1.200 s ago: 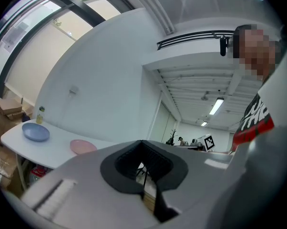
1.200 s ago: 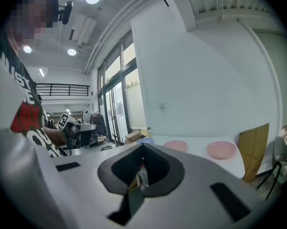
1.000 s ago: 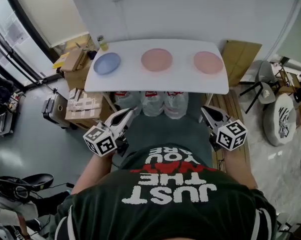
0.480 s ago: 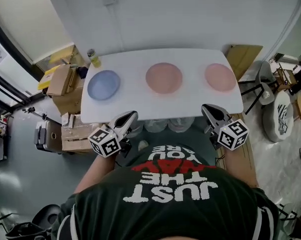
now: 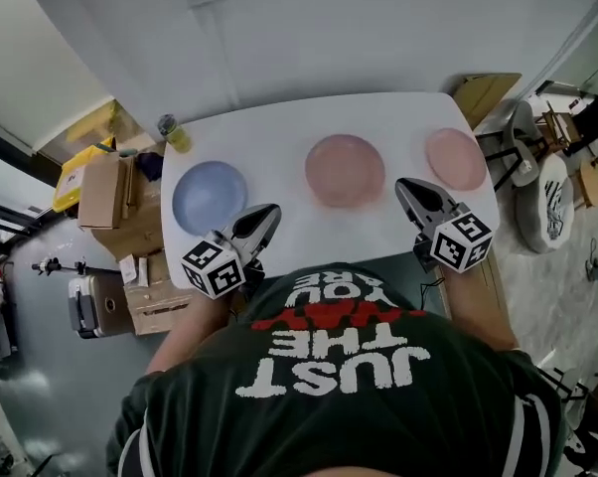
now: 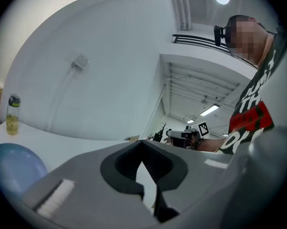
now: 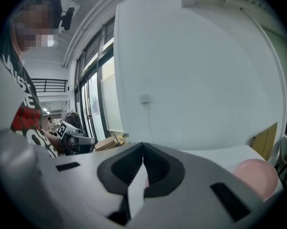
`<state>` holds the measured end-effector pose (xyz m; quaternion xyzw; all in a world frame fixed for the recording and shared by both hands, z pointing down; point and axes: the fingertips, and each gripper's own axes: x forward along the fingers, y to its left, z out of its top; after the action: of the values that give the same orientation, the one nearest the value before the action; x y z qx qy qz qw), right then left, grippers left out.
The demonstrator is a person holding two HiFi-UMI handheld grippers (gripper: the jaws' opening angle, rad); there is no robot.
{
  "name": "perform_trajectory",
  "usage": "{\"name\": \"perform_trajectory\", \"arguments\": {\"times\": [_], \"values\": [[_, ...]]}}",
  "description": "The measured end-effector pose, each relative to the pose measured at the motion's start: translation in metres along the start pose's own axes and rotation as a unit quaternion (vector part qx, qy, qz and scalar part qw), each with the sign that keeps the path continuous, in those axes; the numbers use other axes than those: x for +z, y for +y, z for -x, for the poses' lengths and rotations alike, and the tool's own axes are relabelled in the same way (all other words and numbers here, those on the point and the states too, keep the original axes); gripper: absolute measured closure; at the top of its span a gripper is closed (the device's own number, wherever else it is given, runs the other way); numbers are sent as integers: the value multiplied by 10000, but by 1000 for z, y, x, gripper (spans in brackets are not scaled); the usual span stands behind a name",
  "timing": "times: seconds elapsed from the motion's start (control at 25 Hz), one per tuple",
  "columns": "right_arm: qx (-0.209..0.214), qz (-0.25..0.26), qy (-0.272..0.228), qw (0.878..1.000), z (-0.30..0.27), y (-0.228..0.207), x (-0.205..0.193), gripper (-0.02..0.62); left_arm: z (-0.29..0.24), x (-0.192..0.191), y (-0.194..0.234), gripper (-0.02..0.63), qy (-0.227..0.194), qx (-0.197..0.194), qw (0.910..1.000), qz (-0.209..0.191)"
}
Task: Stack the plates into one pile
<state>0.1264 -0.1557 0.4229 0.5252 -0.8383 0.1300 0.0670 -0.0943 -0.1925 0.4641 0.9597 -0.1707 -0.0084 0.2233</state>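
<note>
Head view: left hand-held gripper [image 5: 267, 214] and right hand-held gripper [image 5: 404, 186] both hover clenched, empty, at the bench [image 5: 279, 137] edge. Arriving shut, the left one could shove the blue plate [image 5: 209, 196] away instead of gripping it.

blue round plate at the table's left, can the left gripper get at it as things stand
Probably yes: the left gripper hovers beside the blue round plate, with nothing on the white table between them; its shut jaws must open first.

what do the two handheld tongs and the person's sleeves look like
Both the left tongs and right tongs are light grey tapering shells, black inside. Each carries a white cube printed with black square markers. The person wears a dark green T-shirt with white-striped short sleeves.
</note>
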Motion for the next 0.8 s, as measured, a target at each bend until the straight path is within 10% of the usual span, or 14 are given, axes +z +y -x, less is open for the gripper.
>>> {"name": "perform_trajectory", "arguments": {"times": [0.52, 0.8], "values": [[1033, -50, 468, 9935, -57, -75, -23, 591, -89, -50, 42, 600, 387, 829, 9938, 630], [1521, 56, 783, 9852, -61, -110, -39, 590, -124, -127, 103, 595, 954, 1895, 9581, 1926]]}}
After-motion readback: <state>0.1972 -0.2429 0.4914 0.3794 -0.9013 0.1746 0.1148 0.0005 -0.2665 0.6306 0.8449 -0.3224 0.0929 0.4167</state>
